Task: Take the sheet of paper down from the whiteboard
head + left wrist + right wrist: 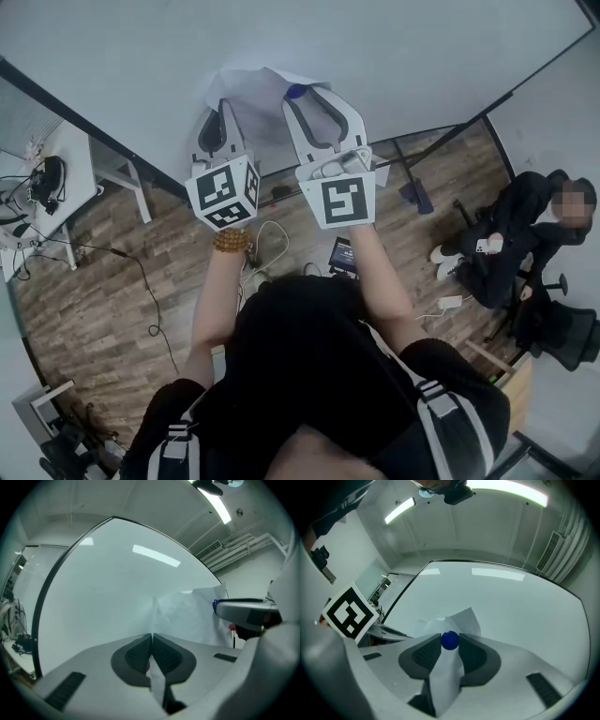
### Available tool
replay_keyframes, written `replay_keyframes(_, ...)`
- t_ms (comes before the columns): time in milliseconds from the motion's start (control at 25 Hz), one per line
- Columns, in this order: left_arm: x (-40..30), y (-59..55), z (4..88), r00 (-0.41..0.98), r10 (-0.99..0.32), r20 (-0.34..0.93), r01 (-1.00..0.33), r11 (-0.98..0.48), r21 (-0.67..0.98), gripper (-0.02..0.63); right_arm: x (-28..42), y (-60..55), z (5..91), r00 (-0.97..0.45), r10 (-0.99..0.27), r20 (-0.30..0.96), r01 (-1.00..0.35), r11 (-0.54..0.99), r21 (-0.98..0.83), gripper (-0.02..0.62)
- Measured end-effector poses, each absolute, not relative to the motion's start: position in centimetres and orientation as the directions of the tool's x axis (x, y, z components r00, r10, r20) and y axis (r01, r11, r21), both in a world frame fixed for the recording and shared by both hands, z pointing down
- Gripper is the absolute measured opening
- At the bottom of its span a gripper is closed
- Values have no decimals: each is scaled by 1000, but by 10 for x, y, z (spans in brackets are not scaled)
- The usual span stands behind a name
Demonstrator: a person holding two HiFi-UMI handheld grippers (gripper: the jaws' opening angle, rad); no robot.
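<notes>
Right gripper (450,638) pinches blue magnet (450,641); left gripper (152,635) grips the paper (187,616), clear only in its view

You hold two grippers, left (151,639) and right (450,645). Before you: one whiteboard (131,56), one sheet of paper (255,86), one blue magnet (296,92). One seated person (525,230), right of frame.

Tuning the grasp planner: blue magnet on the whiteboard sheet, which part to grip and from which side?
Grip the blue magnet across its round sides, coming straight at the whiteboard face. It is a small ball standing proud of the sheet, so a pad fits on either side. The right claw holds it that way now.
</notes>
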State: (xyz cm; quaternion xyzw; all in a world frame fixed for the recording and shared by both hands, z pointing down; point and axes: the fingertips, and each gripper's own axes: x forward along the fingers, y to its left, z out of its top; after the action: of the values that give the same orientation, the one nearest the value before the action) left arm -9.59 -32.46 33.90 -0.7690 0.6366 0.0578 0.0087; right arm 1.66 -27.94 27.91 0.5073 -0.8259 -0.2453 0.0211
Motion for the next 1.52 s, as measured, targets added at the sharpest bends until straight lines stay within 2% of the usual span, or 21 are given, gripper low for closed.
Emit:
replay_keyframes(320,-96,-324,340,174,-980,-97,-981,-181,71,9,24,-266,276,-490,-845,-213,-822,366,437,117)
replay_keyframes(600,-95,-325,339,164,-981,-100,-982,-172,81,9,34,-252,267,-478,-838,-264,-849,364,383,117)
replay_keyframes(1080,-87,-320,338,152,-983,-104,-984,-160,82,9,71,-228,269,-444,-860,-251,-871,347,349,117)
replay_keyframes(1360,-86,-319,336,141,-984,-106,-985,-150,82,9,84,-217,265,-426,-856,-291,-888,336,312,117)
replay_keyframes(1520,-89,-311,341,143,-986,-87,-986,-149,71,9,89,-214,271,-425,-868,-257,-886,342,312,117)
